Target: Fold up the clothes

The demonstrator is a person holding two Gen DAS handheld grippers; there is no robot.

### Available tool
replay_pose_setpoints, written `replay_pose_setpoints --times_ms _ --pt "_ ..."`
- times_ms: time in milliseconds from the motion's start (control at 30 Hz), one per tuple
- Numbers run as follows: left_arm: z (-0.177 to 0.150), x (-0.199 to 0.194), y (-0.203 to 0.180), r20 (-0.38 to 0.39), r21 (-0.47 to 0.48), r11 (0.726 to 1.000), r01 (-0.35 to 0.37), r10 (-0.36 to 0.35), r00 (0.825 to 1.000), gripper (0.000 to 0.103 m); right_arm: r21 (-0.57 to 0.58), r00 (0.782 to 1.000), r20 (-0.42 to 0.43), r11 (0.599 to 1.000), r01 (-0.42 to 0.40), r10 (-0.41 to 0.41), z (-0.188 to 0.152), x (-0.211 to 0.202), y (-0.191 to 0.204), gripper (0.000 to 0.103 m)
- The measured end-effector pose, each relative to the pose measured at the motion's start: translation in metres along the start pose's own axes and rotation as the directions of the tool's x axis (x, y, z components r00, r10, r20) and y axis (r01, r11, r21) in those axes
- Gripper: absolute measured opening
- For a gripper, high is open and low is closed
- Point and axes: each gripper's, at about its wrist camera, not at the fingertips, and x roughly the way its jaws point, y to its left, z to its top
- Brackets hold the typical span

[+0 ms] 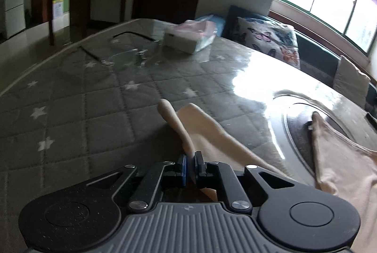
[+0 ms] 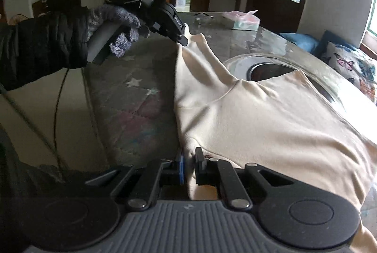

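Right wrist view: cream garment (image 2: 271, 116) is spread across the table (image 2: 132, 97), centre to lower right. Right gripper (image 2: 189, 163) is closed on its near edge; left gripper (image 2: 182, 40), upper left, apparently pinches the far corner.

The tabletop (image 1: 94, 111) is viewed low and close from each wrist; the tissue box (image 1: 188, 38) is shared.
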Motion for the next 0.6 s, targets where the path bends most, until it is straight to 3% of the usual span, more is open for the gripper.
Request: replay_pose_setpoints --times_ms 300,433,600 --pt "-0.006 -0.014 0.031 0.025 -0.023 0.993 -0.117 0.118 0.993 0.01 0.036 0.999 0.0 0.998 -0.051 0.051 -0.004 -0.022 0.0 0.034" --pt "-0.003 -0.024 0.039 0.035 -0.038 0.989 -0.14 0.141 0.989 0.01 0.135 0.999 0.027 0.99 -0.034 0.03 -0.009 -0.041 -0.017 0.035" --pt "0.001 -0.037 0.019 0.055 0.007 0.998 -0.068 0.068 0.996 0.01 0.215 0.999 -0.001 0.976 0.043 -0.044 -0.02 -0.04 -0.036 0.035"
